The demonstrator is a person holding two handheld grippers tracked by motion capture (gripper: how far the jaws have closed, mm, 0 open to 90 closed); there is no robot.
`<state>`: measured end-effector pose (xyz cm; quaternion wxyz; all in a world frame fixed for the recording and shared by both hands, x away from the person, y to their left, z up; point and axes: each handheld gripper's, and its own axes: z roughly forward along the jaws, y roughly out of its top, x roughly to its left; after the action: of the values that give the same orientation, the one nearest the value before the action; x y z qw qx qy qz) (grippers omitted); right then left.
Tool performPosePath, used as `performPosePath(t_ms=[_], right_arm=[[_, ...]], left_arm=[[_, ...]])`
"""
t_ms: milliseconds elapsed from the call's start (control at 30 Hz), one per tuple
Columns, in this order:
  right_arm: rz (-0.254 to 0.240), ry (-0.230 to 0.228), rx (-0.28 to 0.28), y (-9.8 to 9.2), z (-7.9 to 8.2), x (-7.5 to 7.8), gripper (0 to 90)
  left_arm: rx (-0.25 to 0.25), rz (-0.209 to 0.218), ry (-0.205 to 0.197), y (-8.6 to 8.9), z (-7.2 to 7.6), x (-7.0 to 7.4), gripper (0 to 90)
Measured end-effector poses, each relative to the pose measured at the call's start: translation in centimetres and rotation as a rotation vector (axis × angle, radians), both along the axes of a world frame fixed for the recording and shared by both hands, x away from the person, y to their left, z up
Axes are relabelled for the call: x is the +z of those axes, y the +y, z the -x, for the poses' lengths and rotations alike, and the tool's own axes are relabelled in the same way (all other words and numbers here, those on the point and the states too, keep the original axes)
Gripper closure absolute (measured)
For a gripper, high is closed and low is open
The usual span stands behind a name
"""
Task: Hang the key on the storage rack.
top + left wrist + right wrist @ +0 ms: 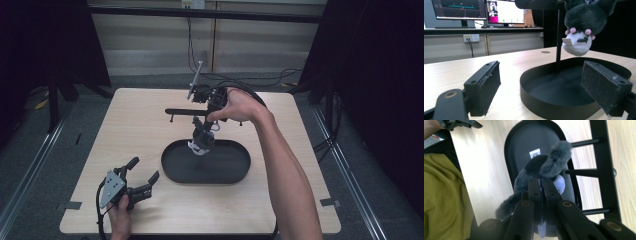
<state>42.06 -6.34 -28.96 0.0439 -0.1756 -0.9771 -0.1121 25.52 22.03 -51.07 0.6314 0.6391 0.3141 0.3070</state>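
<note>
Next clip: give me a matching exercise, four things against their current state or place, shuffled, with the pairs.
Things:
1. plush toy
2. black tray
3. left tongs
4. black rack

States:
A. open, nothing between the jaws, low near the table's front edge
B. hanging head down over the tray, pinched by the right tongs
C. lying flat on the wooden table, with the rack's post rising from it
D. a bar with short pegs, raised above the table

Pairs: 1-B, 2-C, 3-A, 4-D
</note>
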Motion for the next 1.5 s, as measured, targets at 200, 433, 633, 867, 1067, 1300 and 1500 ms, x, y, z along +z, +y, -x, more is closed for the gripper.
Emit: performPosePath(t_ms=[200, 433, 633, 867, 1067, 1300, 1500], right_arm=[[0.017, -0.005, -0.011, -0.3, -0.7, -0.4, 87.3], [0.019, -0.009, -0.019, -0.5, -1.5, -0.9, 87.2], [0.018, -0.014, -0.023, -0.5, -1.9, -1.4, 87.0], [0.009, -0.006, -0.034, -0.7, -2.5, -1.8, 87.1], [0.015, 0.000, -0.025, -0.5, -2.8, -2.1, 87.1], [0.016, -0.004, -0.041, -0.7, -3.3, -2.4, 87.0], [0.016, -0.013, -0.051, -0.8, -3.4, -2.4, 87.1]], left_arm=[[-0.003, -0.003, 0.000, 0.0, 0.0, 0.0, 15.5], [-0.005, -0.003, 0.001, 0.0, 0.0, 0.0, 15.5], [-0.006, -0.004, 0.001, 0.0, 0.0, 0.0, 15.6], [-0.006, -0.004, 0.001, 0.0, 0.0, 0.0, 15.5], [-0.006, -0.003, 0.001, 0.0, 0.0, 0.0, 15.5], [-0.006, -0.003, 0.001, 0.0, 0.0, 0.0, 15.5], [-0.006, -0.004, 0.001, 0.0, 0.0, 0.0, 15.5]])
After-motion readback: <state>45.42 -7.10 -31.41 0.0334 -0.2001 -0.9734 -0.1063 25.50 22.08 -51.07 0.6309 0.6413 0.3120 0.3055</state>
